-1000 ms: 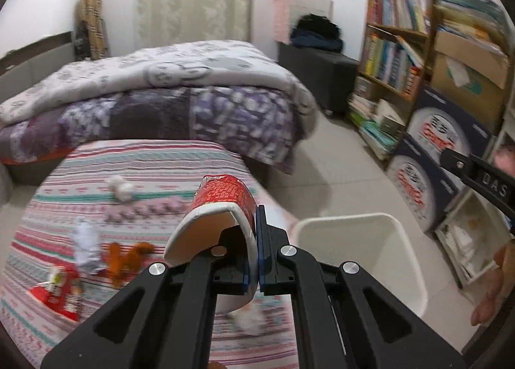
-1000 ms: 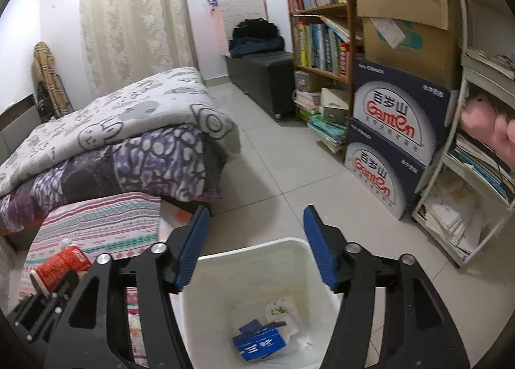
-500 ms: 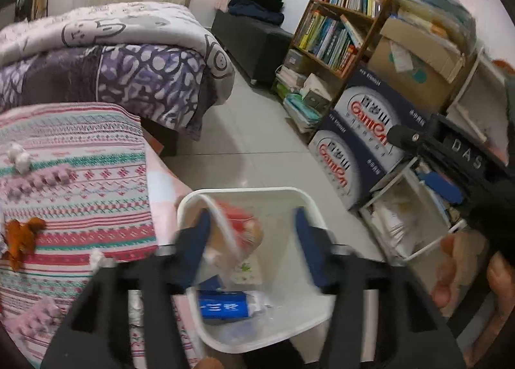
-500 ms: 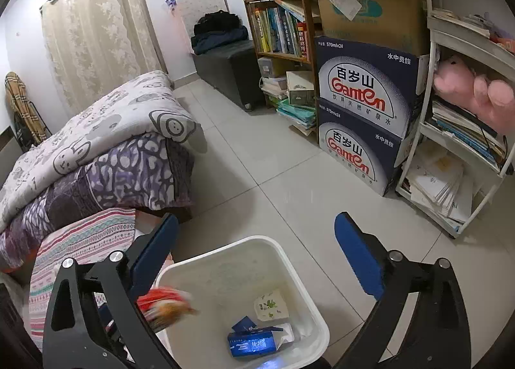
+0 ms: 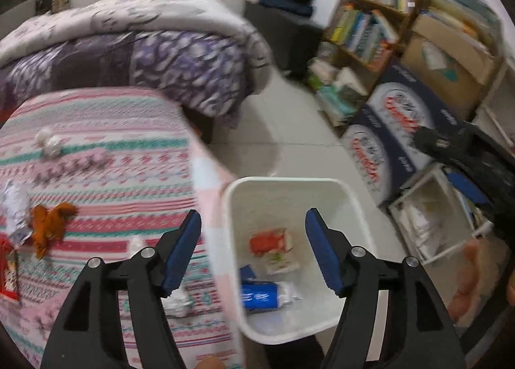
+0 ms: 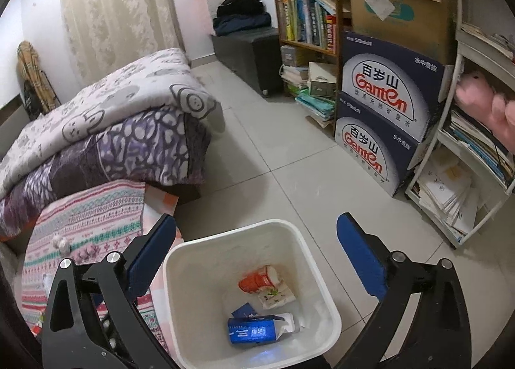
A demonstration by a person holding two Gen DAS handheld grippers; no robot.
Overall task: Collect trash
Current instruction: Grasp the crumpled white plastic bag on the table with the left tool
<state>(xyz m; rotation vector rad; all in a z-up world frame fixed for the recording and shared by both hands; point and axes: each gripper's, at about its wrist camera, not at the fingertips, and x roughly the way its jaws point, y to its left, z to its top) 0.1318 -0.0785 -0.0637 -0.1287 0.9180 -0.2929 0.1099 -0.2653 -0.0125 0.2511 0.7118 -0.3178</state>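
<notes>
- On the striped desk (image 5: 96, 156), far left of the bin (image 5: 231, 208), lay a red wrapper (image 5: 8, 269), crumpled paper (image 5: 14, 205) and an orange scrap (image 5: 48, 224). They lay close together, so a careless pinch there risked catching two pieces, or the cloth itself, and dragging it.
- A white wad (image 5: 48, 143) sat further back on the desk, well apart from the bin. Being light and soft, it would likely slip from a loose grip on the way over.
- More white paper (image 5: 177, 301) lay just left of the bin, partly hidden behind the left claw (image 5: 251, 250). It was easy to overlook, or to nudge off the desk edge.
- The left claw hung spread and empty, straddling the bin's left wall. A quick swing back toward the desk could have clipped that wall and tipped the bin.
- Inside the bin lay the red cup (image 6: 257, 279), a printed packet (image 6: 276, 296) and a blue carton (image 6: 257, 332). A knock could have spilled them onto the floor.
- The right claw (image 6: 257, 256) was also spread and empty above the bin, its blue pads either side of the rim. With both claws near, they might collide.
</notes>
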